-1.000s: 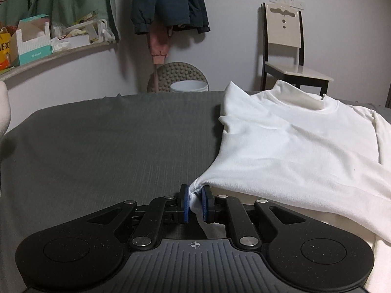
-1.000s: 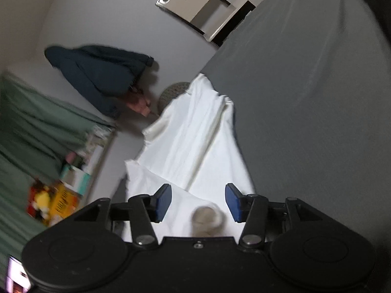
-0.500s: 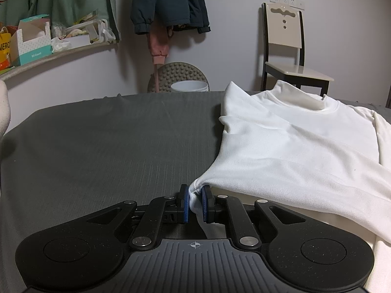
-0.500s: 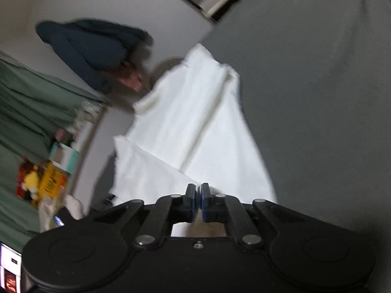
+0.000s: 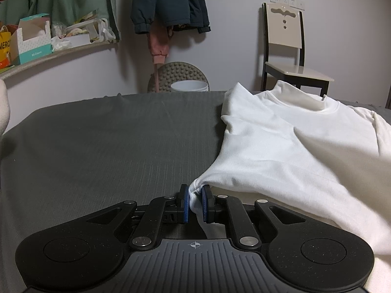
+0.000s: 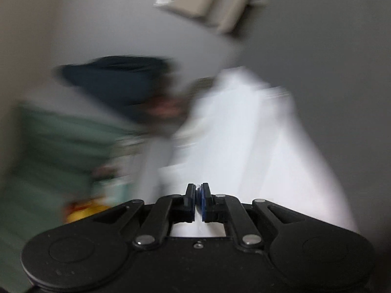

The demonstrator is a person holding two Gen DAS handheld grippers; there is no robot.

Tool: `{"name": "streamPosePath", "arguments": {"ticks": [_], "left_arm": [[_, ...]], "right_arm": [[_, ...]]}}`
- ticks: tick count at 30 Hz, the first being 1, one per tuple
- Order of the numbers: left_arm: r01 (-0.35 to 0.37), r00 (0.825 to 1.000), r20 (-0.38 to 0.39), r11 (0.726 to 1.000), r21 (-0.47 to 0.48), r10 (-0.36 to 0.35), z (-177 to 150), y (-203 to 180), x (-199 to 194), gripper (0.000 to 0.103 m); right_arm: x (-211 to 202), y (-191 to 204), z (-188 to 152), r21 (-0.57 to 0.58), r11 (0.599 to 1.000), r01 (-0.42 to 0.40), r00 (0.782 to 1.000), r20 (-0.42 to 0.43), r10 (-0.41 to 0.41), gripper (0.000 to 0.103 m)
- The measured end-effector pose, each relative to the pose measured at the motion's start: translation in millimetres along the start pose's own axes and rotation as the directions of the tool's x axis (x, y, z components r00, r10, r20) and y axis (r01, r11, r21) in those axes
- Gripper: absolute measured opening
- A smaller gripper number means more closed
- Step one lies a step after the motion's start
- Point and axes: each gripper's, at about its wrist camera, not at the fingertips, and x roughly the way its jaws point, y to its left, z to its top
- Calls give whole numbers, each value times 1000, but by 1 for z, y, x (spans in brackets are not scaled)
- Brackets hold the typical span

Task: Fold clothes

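A white mock-neck sweater (image 5: pixel 288 141) lies spread across the right half of a counter draped in dark grey cloth (image 5: pixel 110 141), its collar toward the far edge. The left hand-held gripper (image 5: pixel 195 201), low at the near edge, has its blue pads (image 5: pixel 186 202) pinched on a bunched corner of the sweater's hem. The right hand-held gripper (image 6: pixel 198 201), seen through heavy motion blur, has its jaws almost together with a thin fold of the white sweater (image 6: pixel 244 146) caught between them. Beyond the far edge stand a cream and black chair (image 5: pixel 288 48) against the wall, a dark jacket (image 5: pixel 168 2) hanging, and a cluttered shelf (image 5: pixel 58 53) at left.
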Motion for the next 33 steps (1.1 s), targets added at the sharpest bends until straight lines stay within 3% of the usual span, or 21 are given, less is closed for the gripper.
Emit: {"name": "streamPosePath", "arguments": {"ticks": [4, 10, 13, 14, 15, 16, 19, 23, 26, 27, 28, 33], "left_arm": [[0, 1000, 1, 1000, 7, 0, -1, 1, 0, 10], [-13, 1000, 4, 1000, 23, 13, 0, -1, -1, 10], [-15, 1000, 4, 1000, 25, 15, 0, -1, -1, 10], [-19, 1000, 3, 999, 38, 18, 0, -3, -3, 10], [-23, 1000, 2, 998, 56, 23, 1, -5, -5, 10], [-27, 1000, 1, 997, 73, 27, 1, -7, -8, 10], [-40, 999, -3, 991, 125, 40, 2, -13, -15, 10], [-19, 999, 34, 994, 109, 16, 10, -17, -49, 12], [51, 991, 123, 995, 89, -61, 9, -26, -87, 43], [90, 984, 147, 993, 81, -101, 6, -30, -99, 60], [133, 976, 163, 988, 77, -144, 2, -34, -109, 67], [327, 931, 127, 937, 121, -341, -20, -73, -149, 67]], "right_arm": [[9, -40, 10, 45, 989, 143, 989, 22, -145, 5], [0, -34, 4, -6, 995, 102, 993, 62, -101, 5], [-1, -28, 3, -82, 986, 142, 989, 44, -139, 12], [-2, -23, 2, -122, 979, 162, 986, 64, -155, 27], [-4, -17, 1, -162, 970, 181, 982, 88, -168, 35], [-6, -11, -1, -200, 959, 200, 977, 112, -180, 35], [-8, 1, -2, -259, 944, 205, 978, 83, -190, 35], [-11, 17, -3, -330, 922, 203, 978, 35, -203, 36], [-5, 21, -15, -373, 909, 185, 972, -67, -226, 36], [-4, 23, -22, -401, 896, 189, 963, -100, -248, 36], [-3, 25, -29, -439, 878, 190, 958, -111, -263, 36], [8, 32, -51, -582, 800, 148, 967, -83, -239, 36]]}}
